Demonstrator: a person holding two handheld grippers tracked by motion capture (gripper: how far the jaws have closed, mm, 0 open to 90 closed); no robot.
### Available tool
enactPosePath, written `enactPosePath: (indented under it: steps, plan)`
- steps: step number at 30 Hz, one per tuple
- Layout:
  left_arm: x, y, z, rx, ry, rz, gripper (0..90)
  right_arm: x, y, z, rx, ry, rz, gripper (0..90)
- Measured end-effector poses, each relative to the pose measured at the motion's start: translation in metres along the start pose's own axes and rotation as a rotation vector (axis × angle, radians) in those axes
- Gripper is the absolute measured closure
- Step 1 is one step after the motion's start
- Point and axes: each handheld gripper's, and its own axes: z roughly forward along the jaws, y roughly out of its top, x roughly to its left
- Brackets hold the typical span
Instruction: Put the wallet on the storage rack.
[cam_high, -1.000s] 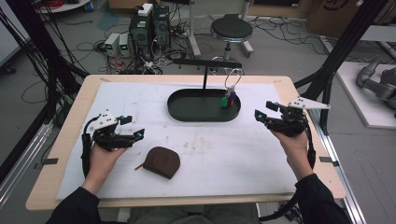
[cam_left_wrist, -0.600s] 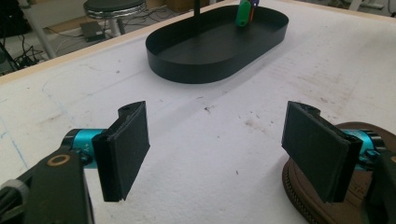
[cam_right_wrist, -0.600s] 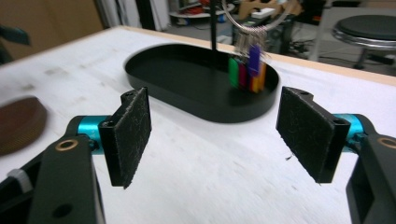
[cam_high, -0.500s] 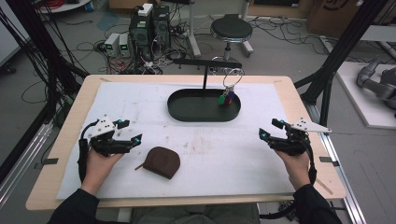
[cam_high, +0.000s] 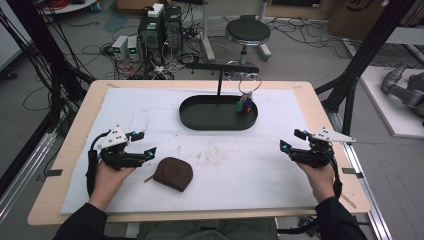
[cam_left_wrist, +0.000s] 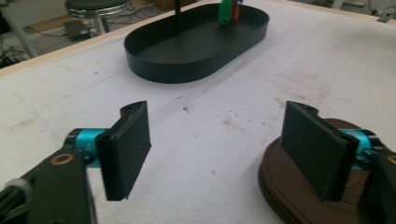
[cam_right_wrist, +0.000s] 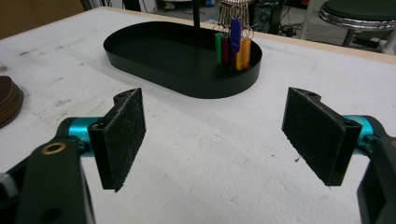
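A brown zipped pouch (cam_high: 172, 173) lies on the white mat near the front, just right of my left gripper (cam_high: 145, 143). In the left gripper view, that gripper (cam_left_wrist: 219, 144) stands open over bare mat. Its jaws have just been closing a little with nothing between them, and the pouch (cam_left_wrist: 280, 186) lies behind the right jaw. My right gripper (cam_high: 291, 139) sits low at the mat's right side. Its jaws (cam_right_wrist: 219, 135) have just been opening and hold nothing. Both grippers point toward a black oval tray (cam_high: 218, 120), where a ring of coloured key tags (cam_high: 245, 102) hangs from a stand.
The table's wooden edge (cam_high: 200, 216) runs close behind both hands. A black T-shaped stand (cam_high: 220, 70) rises from the tray. Beyond the table are a stool (cam_high: 247, 32), computer boxes and cables on the floor. Bare mat lies between the two grippers.
My right hand has come down and drawn back toward the front edge of the table. The left hand has hardly moved. The pouch and tray stay put.
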Motion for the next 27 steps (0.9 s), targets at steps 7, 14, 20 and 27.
enactPosePath:
  steps: [7,14,20,27]
  plan:
    - [-0.003,-0.005,0.001,0.049,-0.052,-0.033,42.7,0.004,0.003,0.007,0.011,-0.009,-0.018,24.5]
    - [0.003,-0.011,0.009,0.121,-0.127,-0.154,51.1,0.007,0.004,0.012,0.024,-0.016,-0.041,25.5]
    - [0.001,-0.013,0.02,0.18,-0.157,-0.201,53.0,0.007,0.004,0.013,0.034,-0.02,-0.052,25.9]
    - [-0.002,-0.016,0.033,0.273,-0.181,-0.257,54.8,0.007,0.004,0.012,0.03,-0.02,-0.054,26.1]
